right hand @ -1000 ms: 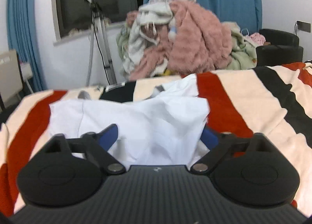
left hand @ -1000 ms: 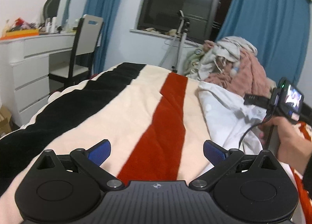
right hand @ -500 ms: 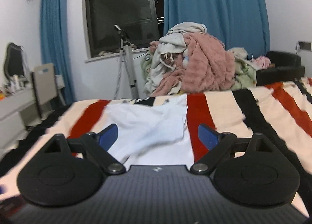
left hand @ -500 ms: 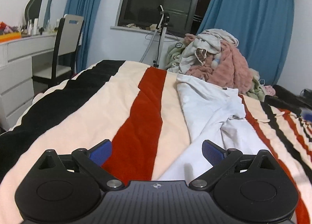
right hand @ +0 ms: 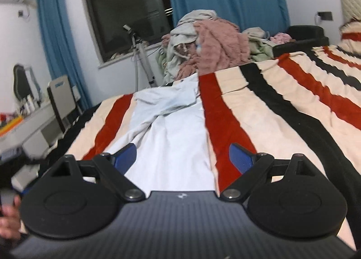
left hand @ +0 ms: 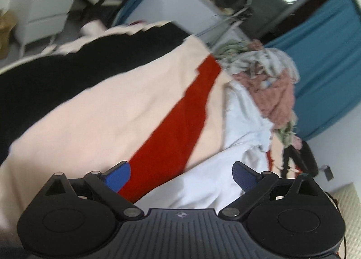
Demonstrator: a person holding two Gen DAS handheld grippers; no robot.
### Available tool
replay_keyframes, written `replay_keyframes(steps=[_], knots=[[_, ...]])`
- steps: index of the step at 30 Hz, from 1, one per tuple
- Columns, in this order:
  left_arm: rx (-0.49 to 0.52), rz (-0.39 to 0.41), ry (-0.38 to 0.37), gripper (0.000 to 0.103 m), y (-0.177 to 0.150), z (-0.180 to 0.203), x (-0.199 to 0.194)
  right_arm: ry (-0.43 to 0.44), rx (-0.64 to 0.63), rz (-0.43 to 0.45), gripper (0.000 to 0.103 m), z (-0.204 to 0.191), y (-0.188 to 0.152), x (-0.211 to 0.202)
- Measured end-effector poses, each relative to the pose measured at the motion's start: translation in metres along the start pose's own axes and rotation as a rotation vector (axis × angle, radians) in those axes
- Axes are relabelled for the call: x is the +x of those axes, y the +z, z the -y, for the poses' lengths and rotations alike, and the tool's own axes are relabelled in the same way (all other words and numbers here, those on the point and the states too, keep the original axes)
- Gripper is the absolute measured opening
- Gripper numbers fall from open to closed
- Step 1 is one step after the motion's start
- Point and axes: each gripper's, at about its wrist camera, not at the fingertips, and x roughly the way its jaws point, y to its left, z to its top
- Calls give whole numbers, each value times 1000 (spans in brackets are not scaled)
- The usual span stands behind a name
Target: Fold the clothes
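The right gripper point(right hand: 182, 156) has let go and backed away from the clothes pile point(right hand: 203, 42); the white garment point(right hand: 171, 128) now lies stretched lengthwise down the bed point(right hand: 270, 110).

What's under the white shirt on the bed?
The white shirt lies on the striped blanket, covering a cream band between two red stripes. Whatever else might be beneath the cloth is hidden.

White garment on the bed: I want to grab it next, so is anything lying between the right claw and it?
Nothing visible does. The white garment lies stretched out on the striped blanket, running up between the open fingers of the right claw. The heap of clothes sits beyond its far end, not in the way.
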Motion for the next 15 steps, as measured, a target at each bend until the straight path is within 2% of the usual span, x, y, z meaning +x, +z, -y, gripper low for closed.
replay_keyframes(steps=[5,9,10,12,14,15], knots=[[-82,-100,107,81,-3,-20,17,-36,71,-11,90,14,1,5],[-55,-126,146,78,-9,-19,26,-31,137,-29,90,26,-2,6],[-36,-131,151,75,-10,-17,27,-31,152,-35,90,28,-3,7],[-9,-136,176,63,-13,-13,26,-31,171,-54,90,31,-5,10],[3,-137,197,43,-18,-10,27,-28,183,-72,90,33,-6,13],[23,-140,204,37,-20,-8,26,-26,188,-80,90,33,-7,14]])
